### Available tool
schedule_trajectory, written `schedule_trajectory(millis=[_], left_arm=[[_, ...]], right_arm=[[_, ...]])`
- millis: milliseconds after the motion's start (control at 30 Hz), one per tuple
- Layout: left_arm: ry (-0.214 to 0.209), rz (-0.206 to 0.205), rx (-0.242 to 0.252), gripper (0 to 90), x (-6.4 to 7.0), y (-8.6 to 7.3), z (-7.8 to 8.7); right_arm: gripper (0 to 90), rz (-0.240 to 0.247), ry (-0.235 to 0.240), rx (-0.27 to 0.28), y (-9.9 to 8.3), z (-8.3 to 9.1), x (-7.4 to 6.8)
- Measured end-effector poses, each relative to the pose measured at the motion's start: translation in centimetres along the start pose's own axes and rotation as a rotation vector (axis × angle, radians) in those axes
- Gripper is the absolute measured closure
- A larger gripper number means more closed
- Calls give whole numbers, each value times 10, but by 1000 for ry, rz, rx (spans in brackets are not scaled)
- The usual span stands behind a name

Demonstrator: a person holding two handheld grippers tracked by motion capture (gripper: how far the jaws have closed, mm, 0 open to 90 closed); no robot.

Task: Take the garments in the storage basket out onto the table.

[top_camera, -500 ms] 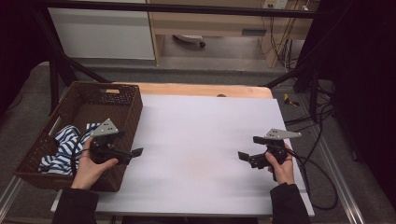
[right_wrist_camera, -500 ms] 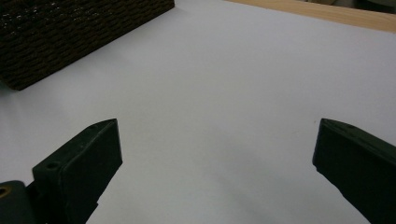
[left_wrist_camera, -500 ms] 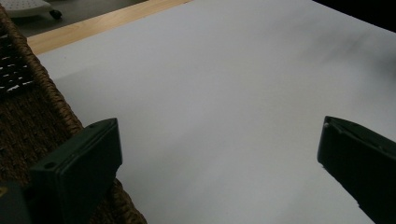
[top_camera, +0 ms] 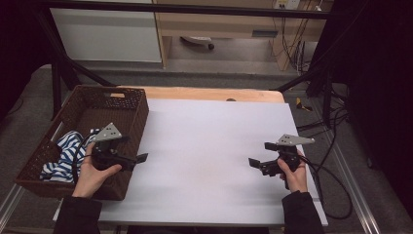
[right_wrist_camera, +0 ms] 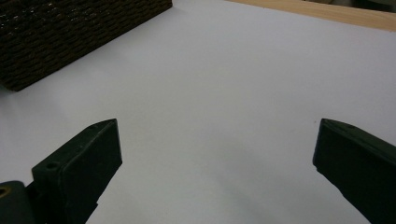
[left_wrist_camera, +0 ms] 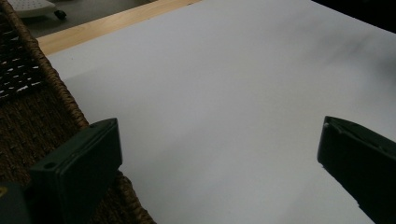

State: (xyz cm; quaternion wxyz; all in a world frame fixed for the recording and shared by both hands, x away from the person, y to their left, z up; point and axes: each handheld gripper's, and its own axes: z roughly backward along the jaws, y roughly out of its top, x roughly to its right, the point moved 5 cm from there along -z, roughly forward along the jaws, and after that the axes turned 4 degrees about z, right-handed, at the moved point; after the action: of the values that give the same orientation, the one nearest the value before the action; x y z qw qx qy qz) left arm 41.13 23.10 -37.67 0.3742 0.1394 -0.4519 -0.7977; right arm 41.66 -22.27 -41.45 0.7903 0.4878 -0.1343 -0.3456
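A dark wicker basket [top_camera: 138, 116] stands at the table's left edge, with a blue and white striped cloth [top_camera: 64, 155] bunched in its near half. My left gripper [top_camera: 134, 149] hovers over the basket's near right corner, pointing right across the white tabletop [top_camera: 209, 146]; it is open with nothing between its jaws [left_wrist_camera: 215, 127]. The basket's woven wall [left_wrist_camera: 32, 102] runs along the left of the left gripper view. My right gripper [top_camera: 261, 154] is held low over the table's right side, pointing left, open and empty [right_wrist_camera: 217, 125]. The basket's side [right_wrist_camera: 70, 32] lies far ahead of it.
A strip of bare wood [top_camera: 209, 93] edges the table's far side. Black cables [top_camera: 336, 195] trail off the right edge to the floor. A white cabinet [top_camera: 107, 34] and a wooden shelf unit [top_camera: 219, 24] stand beyond the table.
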Motion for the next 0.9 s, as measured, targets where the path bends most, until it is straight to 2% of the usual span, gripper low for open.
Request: schedule_trajectory(millis=[400, 467, 900], left_arm=[[13, -13, 4, 0, -1, 2, 5], [26, -19, 0, 0, -2, 2, 7], [40, -9, -1, 0, -7, 3, 14]], right_arm=[[16, 2, -8, -3, 0, 0, 0], [16, 2, -11, -1, 0, 1, 1], [16, 8, -14, -6, 0, 0, 0]])
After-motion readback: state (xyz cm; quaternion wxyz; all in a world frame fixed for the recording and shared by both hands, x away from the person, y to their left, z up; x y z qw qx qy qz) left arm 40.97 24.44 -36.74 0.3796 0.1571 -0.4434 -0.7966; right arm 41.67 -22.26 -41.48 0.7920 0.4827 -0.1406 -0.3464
